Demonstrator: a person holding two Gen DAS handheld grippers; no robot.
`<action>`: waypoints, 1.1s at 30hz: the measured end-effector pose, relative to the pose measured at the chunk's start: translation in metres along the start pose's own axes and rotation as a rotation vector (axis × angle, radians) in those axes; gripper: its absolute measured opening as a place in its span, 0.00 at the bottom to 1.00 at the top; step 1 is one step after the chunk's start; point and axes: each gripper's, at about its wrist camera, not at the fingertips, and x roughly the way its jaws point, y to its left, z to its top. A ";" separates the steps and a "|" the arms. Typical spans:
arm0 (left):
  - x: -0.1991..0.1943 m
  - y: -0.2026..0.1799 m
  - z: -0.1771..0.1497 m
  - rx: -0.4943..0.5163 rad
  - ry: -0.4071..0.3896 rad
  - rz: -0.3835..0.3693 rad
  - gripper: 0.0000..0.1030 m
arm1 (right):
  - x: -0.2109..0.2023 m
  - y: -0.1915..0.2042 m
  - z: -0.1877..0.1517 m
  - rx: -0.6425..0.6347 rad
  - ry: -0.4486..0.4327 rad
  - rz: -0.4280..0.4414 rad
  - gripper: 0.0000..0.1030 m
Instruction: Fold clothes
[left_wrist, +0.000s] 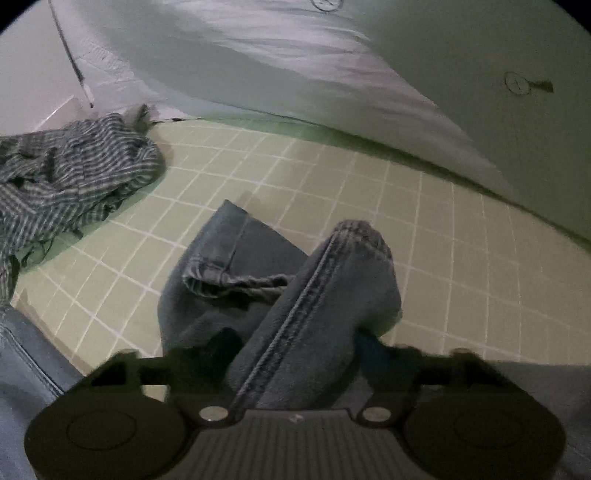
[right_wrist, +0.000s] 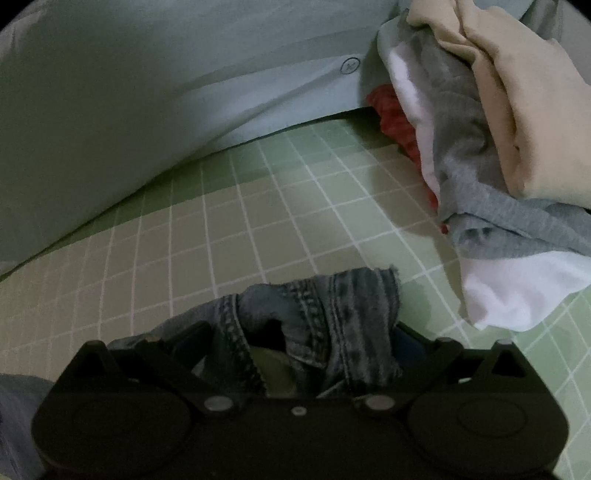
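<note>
Both my tongs pinch bunched denim jeans (left_wrist: 295, 295) low in frame.
Left gripper (left_wrist: 295, 369) and right gripper (right_wrist: 306, 354) closed on it; folding unfinished, striped shirt (left_wrist: 70, 166) upper left, clothes pile (right_wrist: 498, 147) upper right still crumpled.

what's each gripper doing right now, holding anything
Left gripper: shut on the jeans.
Right gripper: shut on the jeans too, at a bunched seam.

left gripper (left_wrist: 295, 354): jaws closed on jeans (left_wrist: 314, 295), fabric bunched between them, raised, tilted down | right gripper (right_wrist: 295, 343): jaws clamped on jeans hem, low, tilted down
</note>
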 end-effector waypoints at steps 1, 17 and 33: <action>0.002 -0.001 0.000 0.006 0.005 -0.003 0.47 | 0.000 0.000 0.000 -0.001 0.002 -0.001 0.99; 0.013 0.036 -0.002 -0.211 0.055 -0.197 0.07 | 0.006 -0.001 0.002 0.078 0.048 0.029 0.99; -0.109 0.034 0.092 -0.187 -0.405 -0.245 0.04 | -0.020 -0.002 0.021 0.034 -0.126 -0.081 0.21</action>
